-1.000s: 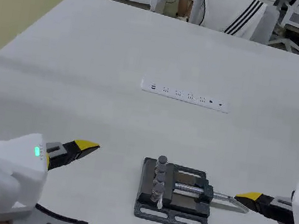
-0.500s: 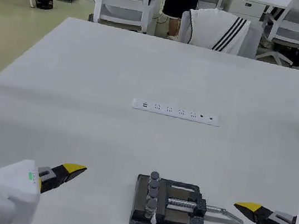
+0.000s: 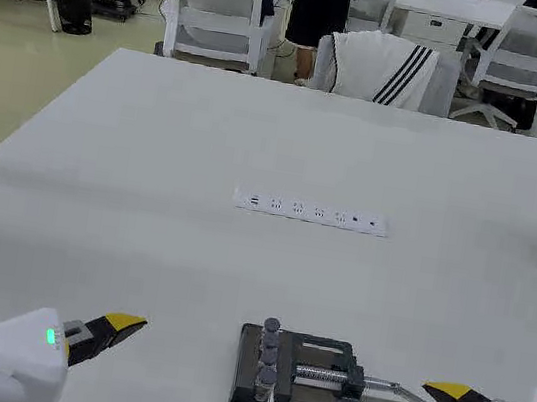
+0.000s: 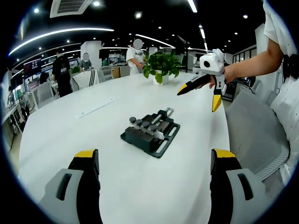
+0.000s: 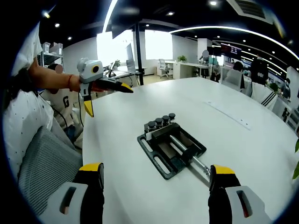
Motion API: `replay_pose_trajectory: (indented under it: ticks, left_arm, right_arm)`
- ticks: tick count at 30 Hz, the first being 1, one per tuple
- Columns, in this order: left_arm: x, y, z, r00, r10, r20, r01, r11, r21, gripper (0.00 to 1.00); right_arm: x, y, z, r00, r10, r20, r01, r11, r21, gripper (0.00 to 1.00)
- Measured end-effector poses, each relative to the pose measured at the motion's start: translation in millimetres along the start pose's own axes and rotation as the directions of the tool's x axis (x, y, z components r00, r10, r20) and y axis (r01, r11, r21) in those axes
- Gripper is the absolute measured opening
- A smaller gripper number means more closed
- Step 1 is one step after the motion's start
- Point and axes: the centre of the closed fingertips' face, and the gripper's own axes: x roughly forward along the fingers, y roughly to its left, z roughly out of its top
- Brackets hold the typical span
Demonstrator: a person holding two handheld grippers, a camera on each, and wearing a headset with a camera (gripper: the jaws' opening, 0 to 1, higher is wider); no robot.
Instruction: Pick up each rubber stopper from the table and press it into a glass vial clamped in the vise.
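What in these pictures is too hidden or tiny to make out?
Head view: the vials in the vise are too small to tell whether their dark caps are fully pressed in.
Head view: the bottom edge cuts off the left gripper and right gripper.

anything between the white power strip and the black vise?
Nothing. In the head view, the stretch of white table between the long white power strip and the black metal vise is bare.

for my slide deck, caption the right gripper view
Open right gripper faces a vise holding four dark-topped vials, left gripper open beyond
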Motion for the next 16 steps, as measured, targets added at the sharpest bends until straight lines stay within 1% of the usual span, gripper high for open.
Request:
replay_pose_trajectory:
  ticks: [2,6,8,12,16]
  left_arm:
    - [0.1,1.5,-1.3,1.0,-0.002,0.001,0.002,1.0,0.001,0.99]
    - [0.5,-0.5,-0.5,1.0,-0.007,0.0,0.007,1.0,0.005,0.99]
    - [1.4,-2.9,2.1,1.0,-0.007,0.001,0.007,1.0,0.005,0.99]
    - [1.4,-3.3,2.8,1.0,-0.009,0.001,0.009,1.0,0.005,0.99]
    - [2.0,-6.4,5.5,0.9999,-0.01,0.003,0.01,1.0,0.005,0.99]
  right_arm:
    - [-1.1,-0.7,-0.2,1.0,-0.004,0.0,0.004,1.0,-0.003,0.92]
    - [-2.2,-0.2,1.0,1.0,-0.008,0.004,0.008,1.0,-0.004,0.91]
    - [-2.6,0.3,1.9,0.9999,-0.01,0.007,0.01,1.0,-0.001,0.91]
    - [-3.1,0.8,2.5,0.9999,-0.012,0.007,0.012,1.0,-0.002,0.91]
    - [-4.1,-0.6,1.3,0.9999,-0.012,0.009,0.012,1.0,-0.002,0.91]
